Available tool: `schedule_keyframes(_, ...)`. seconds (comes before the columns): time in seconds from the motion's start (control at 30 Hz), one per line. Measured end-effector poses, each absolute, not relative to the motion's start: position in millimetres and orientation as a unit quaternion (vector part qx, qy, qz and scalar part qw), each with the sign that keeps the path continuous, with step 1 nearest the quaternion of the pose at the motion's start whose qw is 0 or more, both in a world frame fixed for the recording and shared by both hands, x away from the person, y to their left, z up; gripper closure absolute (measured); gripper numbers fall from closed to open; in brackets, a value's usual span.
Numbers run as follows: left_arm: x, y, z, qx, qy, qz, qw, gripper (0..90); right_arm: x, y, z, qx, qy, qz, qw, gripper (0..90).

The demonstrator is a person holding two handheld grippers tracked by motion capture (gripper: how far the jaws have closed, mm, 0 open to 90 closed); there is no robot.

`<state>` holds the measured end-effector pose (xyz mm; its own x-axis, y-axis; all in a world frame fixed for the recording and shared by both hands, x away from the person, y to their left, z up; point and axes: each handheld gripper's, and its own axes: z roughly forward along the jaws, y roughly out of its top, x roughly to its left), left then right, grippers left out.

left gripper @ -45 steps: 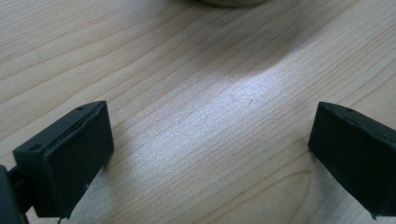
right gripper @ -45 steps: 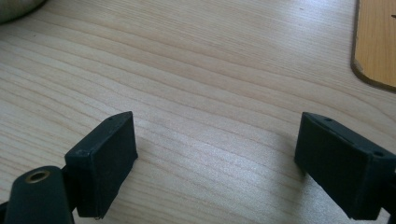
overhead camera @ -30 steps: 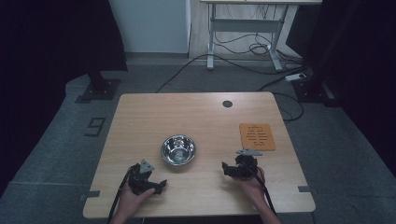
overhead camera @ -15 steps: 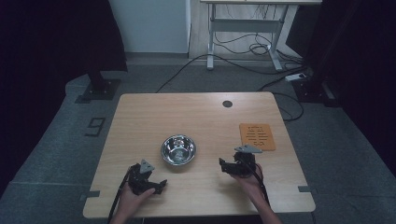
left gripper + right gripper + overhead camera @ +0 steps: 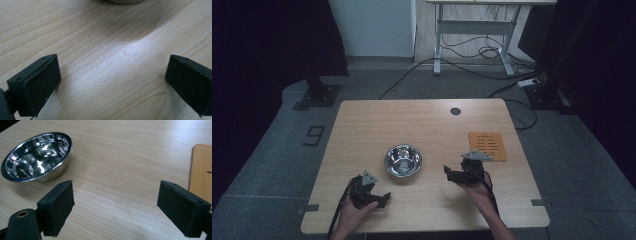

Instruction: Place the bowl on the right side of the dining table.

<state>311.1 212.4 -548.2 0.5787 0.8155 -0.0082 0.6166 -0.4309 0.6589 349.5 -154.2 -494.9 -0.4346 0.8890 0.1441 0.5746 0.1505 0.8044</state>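
The steel bowl [image 5: 402,160] sits empty near the worktop's [image 5: 377,125] middle, with the right tool [image 5: 460,174] at its 4 o'clock and the left tool [image 5: 371,192] at its 7 o'clock, both gaping wide and holding nothing. To take it well, I judge the right tool should approach low, straddle the near rim with one jaw inside, and close gently so the slick metal doesn't skid toward the orange mat [image 5: 487,145].

Readable: "9" on floor marker [image 5: 315,134], left of table [image 5: 362,130].

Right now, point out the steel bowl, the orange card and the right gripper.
steel bowl [image 5: 402,160]: high view, inner bottom.
orange card [image 5: 487,146]: high view, middle of its face.
right gripper [image 5: 448,173]: high view, between its open jaw tips.
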Motion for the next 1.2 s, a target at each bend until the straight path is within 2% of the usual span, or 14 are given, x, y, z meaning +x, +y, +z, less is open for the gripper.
schedule_keyframes(1.2, 311.1, 212.3, -548.2, 0.831, 0.431, 0.158, 0.315, 0.0, 371.7, -116.8, -477.1, 0.484, 0.736, 0.445, 0.161, 16.1)
